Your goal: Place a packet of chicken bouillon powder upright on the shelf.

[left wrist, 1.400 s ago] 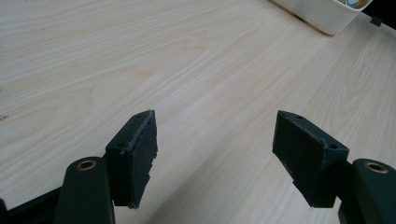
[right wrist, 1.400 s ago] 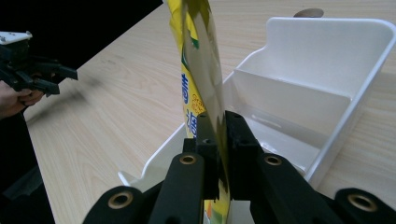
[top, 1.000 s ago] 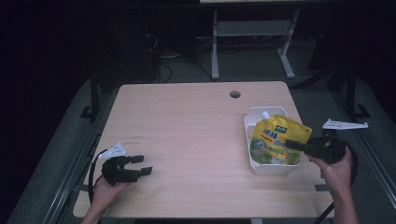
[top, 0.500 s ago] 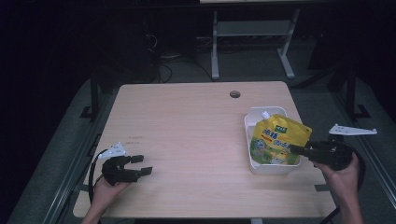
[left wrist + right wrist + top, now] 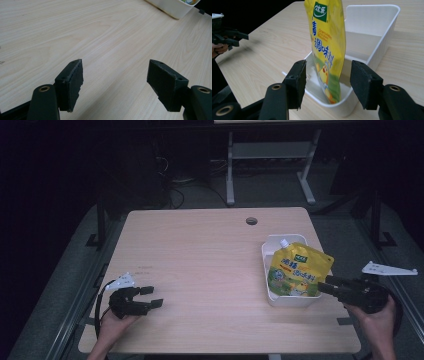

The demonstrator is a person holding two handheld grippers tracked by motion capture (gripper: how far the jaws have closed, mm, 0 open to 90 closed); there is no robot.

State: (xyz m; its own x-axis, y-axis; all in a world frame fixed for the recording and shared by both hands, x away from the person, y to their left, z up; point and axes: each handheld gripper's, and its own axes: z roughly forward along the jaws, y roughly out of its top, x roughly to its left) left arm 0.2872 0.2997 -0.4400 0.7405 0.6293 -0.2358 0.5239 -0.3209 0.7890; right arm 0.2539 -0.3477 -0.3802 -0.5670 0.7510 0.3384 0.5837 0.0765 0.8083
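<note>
A yellow drink pouch (image 5: 297,270) with a white spout leans upright in a white plastic bin (image 5: 272,242) at the table's right side. My right gripper (image 5: 324,286) sits just right of the bin and points at it. Its jaws have just been opening. In the right gripper view the pouch (image 5: 327,42) stands between the two pads and touches neither; the right gripper (image 5: 328,67) is open in front of the bin (image 5: 387,30). My left gripper (image 5: 152,296) rests at the front left of the table. It is open with bare wood between its jaws (image 5: 115,67).
A round cable hole (image 5: 251,221) lies in the table near the back edge, right of centre. A metal stand (image 5: 270,155) is on the floor behind the table. The far-off left gripper (image 5: 229,37) shows in the right gripper view.
My right gripper has opened and drawn back to the right, off the pouch. The pouch stays leaning in the bin. The left gripper has not moved.
</note>
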